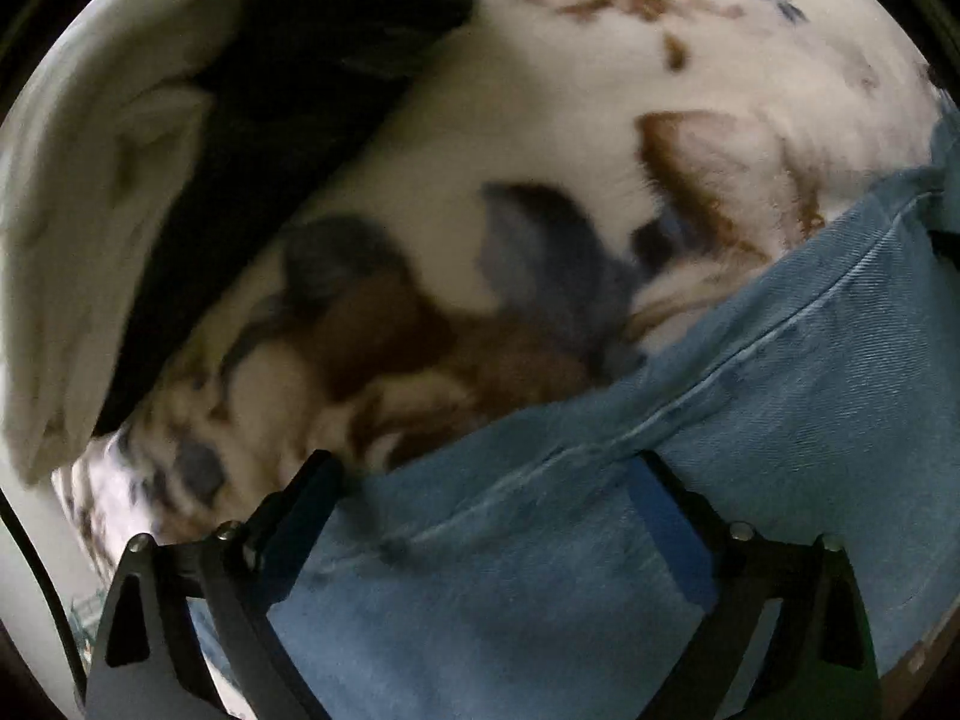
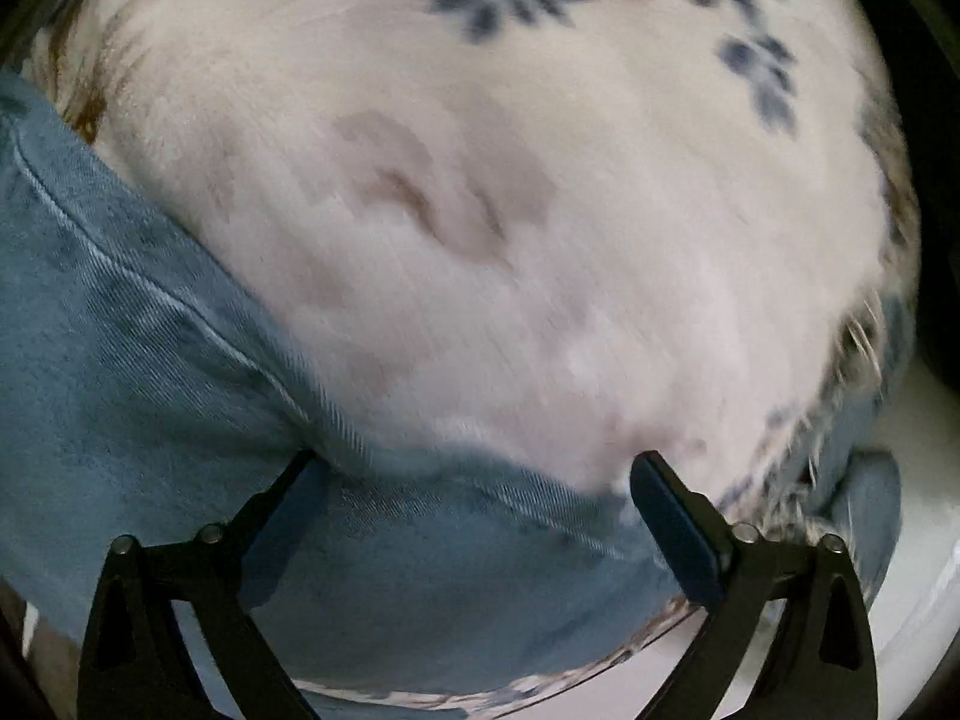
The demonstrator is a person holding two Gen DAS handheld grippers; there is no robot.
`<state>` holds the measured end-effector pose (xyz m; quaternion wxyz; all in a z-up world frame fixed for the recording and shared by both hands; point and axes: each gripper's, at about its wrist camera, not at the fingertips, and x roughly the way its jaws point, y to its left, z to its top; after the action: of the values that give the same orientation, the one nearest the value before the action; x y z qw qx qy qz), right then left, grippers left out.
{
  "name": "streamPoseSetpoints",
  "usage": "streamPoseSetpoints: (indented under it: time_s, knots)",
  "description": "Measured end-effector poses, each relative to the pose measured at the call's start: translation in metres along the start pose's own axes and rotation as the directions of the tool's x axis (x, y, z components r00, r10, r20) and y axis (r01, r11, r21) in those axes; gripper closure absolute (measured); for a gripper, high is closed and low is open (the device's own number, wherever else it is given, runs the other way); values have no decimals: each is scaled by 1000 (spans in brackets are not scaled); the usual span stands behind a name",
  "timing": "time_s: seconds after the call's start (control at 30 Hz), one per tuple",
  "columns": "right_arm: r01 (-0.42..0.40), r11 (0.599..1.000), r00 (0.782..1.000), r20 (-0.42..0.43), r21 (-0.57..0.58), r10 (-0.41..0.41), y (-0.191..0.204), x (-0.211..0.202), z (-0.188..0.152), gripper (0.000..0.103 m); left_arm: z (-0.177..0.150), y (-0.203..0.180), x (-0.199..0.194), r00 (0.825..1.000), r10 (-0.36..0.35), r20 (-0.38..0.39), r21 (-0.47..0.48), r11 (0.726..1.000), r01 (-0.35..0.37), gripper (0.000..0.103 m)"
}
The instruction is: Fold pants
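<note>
**Both grippers spread over the jeans edge, nothing pinched yet**

Left wrist view: left gripper (image 1: 489, 468) sits low centre of the frame, jaws wide apart, pointing steeply down at the pants (image 1: 690, 450). The blue denim fills the lower right and runs up to the right edge. A raised seam (image 1: 750, 366) cuts diagonally across it. One finger lies over the denim, the other at its edge by the blanket (image 1: 540, 138); no pad presses on cloth, so nothing is held.

Right wrist view: right gripper (image 2: 480, 471) is also low centre with jaws wide. The pants (image 2: 150, 360) cover the left and lower part of the frame, and their curved edge passes right between the fingers. One finger is over denim, the other over the pale floral blanket (image 2: 510, 210). No pinch is visible here either.

Surroundings: the pants lie flat on the fleece blanket. A dark garment or cushion (image 1: 288, 138) and a cream fabric pile (image 1: 78, 210) sit upper left in the left view, well apart from the denim. Both frames are motion-blurred.

Reading: straddling the fabric edge with wide jaws looks like a setup for a two-point grab along one side, so the cloth lifts evenly for a fold. Fold not started, judging by the flat lay. Risk: the soft fleece could get caught with the denim if the jaws go too deep.
</note>
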<state>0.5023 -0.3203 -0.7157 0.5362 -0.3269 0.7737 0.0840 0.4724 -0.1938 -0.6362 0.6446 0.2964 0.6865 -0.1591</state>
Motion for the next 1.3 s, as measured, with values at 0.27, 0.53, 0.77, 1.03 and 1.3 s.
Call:
streamPoseSetpoints:
  time_s: [0.27,0.53,0.77,1.03,1.3]
  knots:
    - [-163,985,983,91,56,158,-1,-22,-19,97,-7,-5,-16,990,-92,107,44,995,88,82]
    - [-175,952,971,202,250,125,-26,-66,-65,98,-42,5,-50,976,-90,198,-99,989,111,98]
    - [-159,929,960,270,334,67,-9,-101,-109,98,-85,-8,-103,962,-97,256,-194,969,150,99]
    - [-188,892,950,308,412,57,79,-119,-211,98,-226,-66,-128,943,-223,246,-360,883,302,99]
    - [-208,872,973,187,444,137,171,-70,-271,98,-301,-124,-55,928,-359,103,-439,821,366,99]
